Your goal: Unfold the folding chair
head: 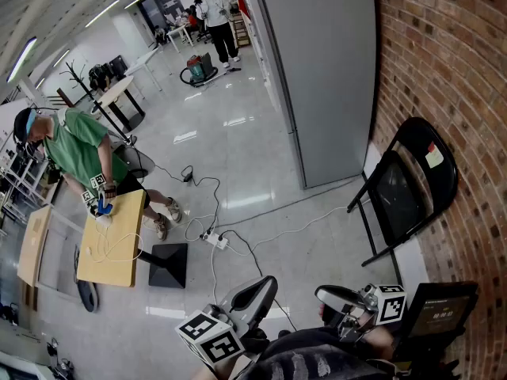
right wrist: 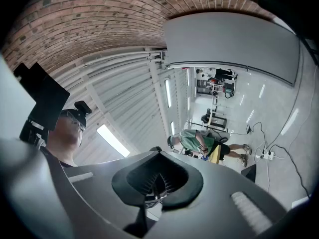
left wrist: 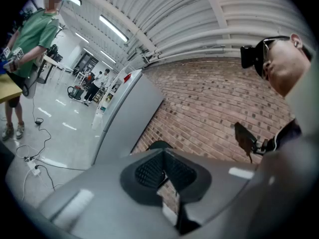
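The black folding chair (head: 408, 184) stands against the brick wall (head: 451, 70) at the right of the head view, its seat tilted steeply and its thin legs on the floor. Both grippers are low in that view, well short of the chair. My left gripper (head: 268, 285) is shut with nothing in it and points across the floor. My right gripper (head: 322, 294) is shut and empty too, its marker cube beside it. In the left gripper view the closed jaws (left wrist: 163, 171) face the brick wall, with the chair's dark top (left wrist: 158, 144) just above them. The right gripper (right wrist: 157, 183) looks up toward the ceiling.
A tall grey cabinet (head: 317, 77) stands left of the chair along the wall. A power strip and cables (head: 215, 240) trail over the shiny floor. A person in a green shirt (head: 79, 149) works at a wooden table (head: 111, 240). A black panel (head: 440, 311) sits at lower right.
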A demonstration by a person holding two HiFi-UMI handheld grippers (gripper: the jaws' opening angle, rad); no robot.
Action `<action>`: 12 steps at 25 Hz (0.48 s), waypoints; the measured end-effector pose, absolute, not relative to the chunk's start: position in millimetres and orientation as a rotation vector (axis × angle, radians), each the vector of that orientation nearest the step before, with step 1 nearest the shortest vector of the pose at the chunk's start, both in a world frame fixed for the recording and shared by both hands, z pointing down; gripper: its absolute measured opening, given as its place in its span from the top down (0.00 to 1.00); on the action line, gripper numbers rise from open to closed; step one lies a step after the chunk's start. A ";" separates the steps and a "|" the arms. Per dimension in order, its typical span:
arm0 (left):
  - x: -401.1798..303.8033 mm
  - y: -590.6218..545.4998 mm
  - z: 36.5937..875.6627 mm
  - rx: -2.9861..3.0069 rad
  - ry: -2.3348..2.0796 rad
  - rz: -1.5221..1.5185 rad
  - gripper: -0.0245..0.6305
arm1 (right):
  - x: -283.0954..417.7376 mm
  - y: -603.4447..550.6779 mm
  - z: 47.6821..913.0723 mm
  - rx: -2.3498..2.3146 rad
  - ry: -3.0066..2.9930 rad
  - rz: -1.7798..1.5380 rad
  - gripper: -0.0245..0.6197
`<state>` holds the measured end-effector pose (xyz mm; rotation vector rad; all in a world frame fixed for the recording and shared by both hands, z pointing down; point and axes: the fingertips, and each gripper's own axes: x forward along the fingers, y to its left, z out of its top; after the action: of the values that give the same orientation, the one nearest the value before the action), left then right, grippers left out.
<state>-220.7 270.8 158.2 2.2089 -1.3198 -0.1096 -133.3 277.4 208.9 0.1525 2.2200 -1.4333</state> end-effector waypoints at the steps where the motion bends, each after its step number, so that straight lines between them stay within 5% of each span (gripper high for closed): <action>1: -215.1 266.7 159.2 2.209 -1.324 -0.103 0.96 | -128.1 274.2 209.4 0.158 2.228 -1.428 0.96; 12: -169.4 232.1 163.1 2.202 -1.391 -0.008 0.96 | -86.1 242.9 219.0 0.207 2.255 -1.439 0.96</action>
<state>-169.4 232.1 163.1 2.2016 -1.3914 -0.0081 -86.1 242.9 219.0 0.2069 2.2547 -1.4390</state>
